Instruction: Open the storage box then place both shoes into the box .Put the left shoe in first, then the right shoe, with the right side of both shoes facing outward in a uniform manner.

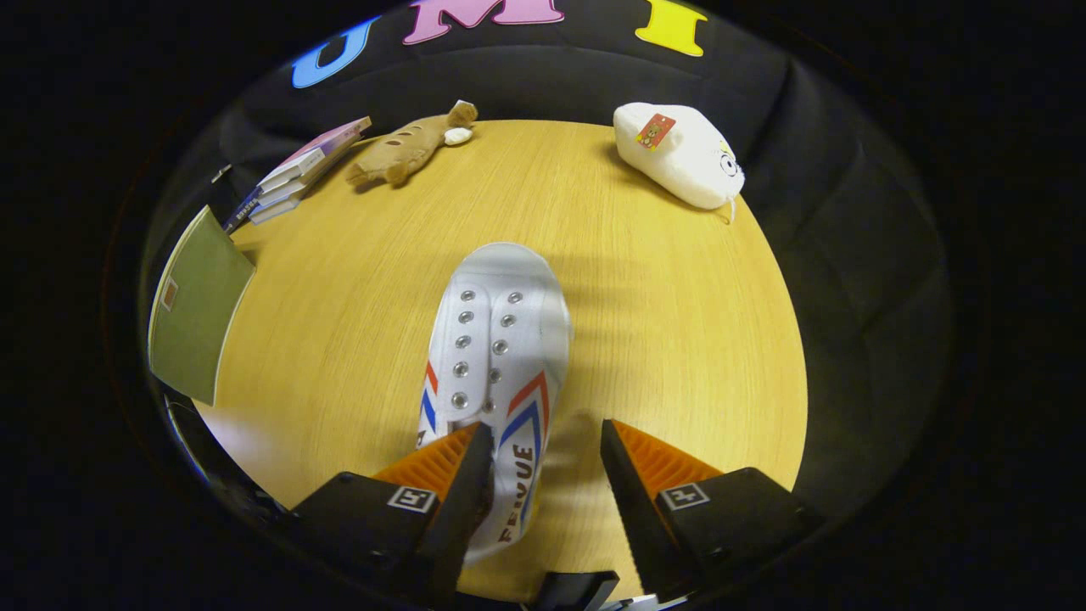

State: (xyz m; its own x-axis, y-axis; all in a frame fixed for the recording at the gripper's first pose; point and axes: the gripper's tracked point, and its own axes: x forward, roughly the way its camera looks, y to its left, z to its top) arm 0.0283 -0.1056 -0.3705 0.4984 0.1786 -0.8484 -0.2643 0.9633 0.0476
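Lying toe-away on the worktop (pixel 356 280), the white shoe (pixel 496 356) with red and blue stripes stretches from between the fingers out toward the middle of the wood, its heel end reaching back under the gripper (pixel 545 441). The fingers stand spread apart: the left one sits over the shoe's heel part, seemingly at or inside the collar, while the right one hangs clear beside the shoe with bare wood showing between them, so nothing is clamped yet. That straddle reads as a line-up for pinching the shoe's right side wall near the heel, a hold that would let the shoe be carried level and set down with a chosen side outward; whether this is the left or the right shoe I cannot tell for sure. Near the worktop's left edge a green flat panel (pixel 197 310) stands tilted, possibly part of the storage box, though I cannot confirm it. Beyond it, at the far left corner, lies a stack of books (pixel 297 170), with a brown plush toy (pixel 407 148) just beside them along the far edge. A white plush toy (pixel 679 153) rests at the far right corner. The wood is pale, grained and evenly lit; black cloth walls close the booth behind.
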